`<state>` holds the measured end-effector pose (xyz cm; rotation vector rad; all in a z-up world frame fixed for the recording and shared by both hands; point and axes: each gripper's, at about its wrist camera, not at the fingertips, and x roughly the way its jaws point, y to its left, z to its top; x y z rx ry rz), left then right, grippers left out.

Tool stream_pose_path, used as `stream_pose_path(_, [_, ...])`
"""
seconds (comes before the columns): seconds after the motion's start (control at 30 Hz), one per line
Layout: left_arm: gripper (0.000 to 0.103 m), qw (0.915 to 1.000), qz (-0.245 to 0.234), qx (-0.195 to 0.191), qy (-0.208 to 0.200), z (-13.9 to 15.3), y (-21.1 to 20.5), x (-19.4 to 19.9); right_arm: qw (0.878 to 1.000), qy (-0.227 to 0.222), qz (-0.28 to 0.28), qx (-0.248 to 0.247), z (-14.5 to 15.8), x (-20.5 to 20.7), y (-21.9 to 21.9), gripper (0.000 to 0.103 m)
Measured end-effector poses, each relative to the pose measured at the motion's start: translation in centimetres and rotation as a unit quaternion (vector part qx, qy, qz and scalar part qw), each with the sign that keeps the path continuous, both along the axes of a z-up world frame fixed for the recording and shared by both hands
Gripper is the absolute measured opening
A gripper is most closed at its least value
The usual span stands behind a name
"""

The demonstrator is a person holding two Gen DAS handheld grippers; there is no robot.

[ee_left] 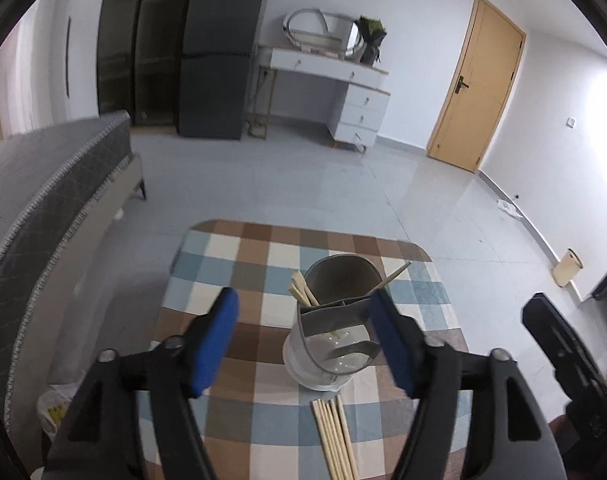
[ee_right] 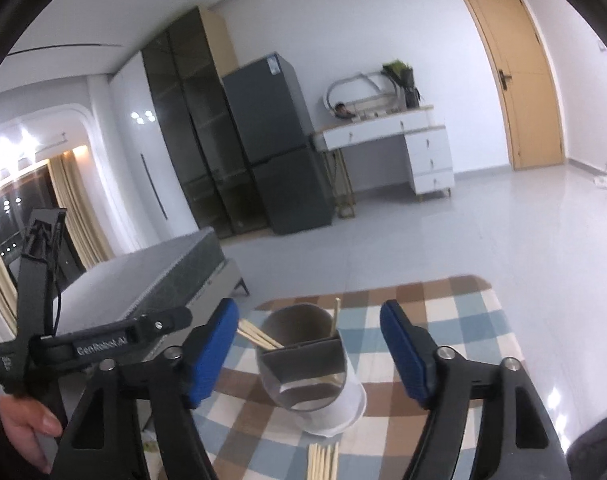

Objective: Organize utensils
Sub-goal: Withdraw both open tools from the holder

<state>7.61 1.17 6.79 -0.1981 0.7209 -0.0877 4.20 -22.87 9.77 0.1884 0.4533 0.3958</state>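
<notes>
A grey and white utensil holder [ee_left: 331, 324] with divided compartments stands on the checked tablecloth [ee_left: 243, 280]. A few wooden chopsticks [ee_left: 303, 289] stick out of its left compartment and one leans out at the right [ee_left: 393, 275]. A bundle of loose chopsticks [ee_left: 335, 436] lies on the cloth just in front of it. My left gripper [ee_left: 307, 344] is open and empty, above the holder's near side. In the right wrist view the holder [ee_right: 309, 372] sits between the fingers of my open, empty right gripper [ee_right: 309, 352], with the loose chopsticks [ee_right: 323, 460] below.
The small table stands in a room with a grey bed [ee_left: 43, 200] to its left. A dark fridge [ee_left: 219, 48], a white dresser [ee_left: 343, 80] and a wooden door [ee_left: 475, 84] are far behind. The left gripper's body [ee_right: 35, 300] shows at the left of the right wrist view.
</notes>
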Motion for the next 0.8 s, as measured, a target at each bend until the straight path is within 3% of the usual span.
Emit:
stream_pose_path(0.13, [0.08,0.9997,0.008,0.019,-0.016,0.4,-0.4,-1.9,1.0,-0.018,-0.005,0.002,0.4,-2.2,-0.3,0.085])
stream_pose_path(0.4, [0.085,0.9973,0.012,0.045,-0.057,0.2,-1.4,-4.8,0.998,-0.051,-0.024,-0.013,0.1,-5.6,-0.3,0.103])
stream_pose_path(0.8, [0.087,0.9952,0.029,0.064,-0.068,-3.0,-1.6,-6.7,0.996,-0.056,-0.063,-0.036,-3.7,-8.1,-1.3,0.103])
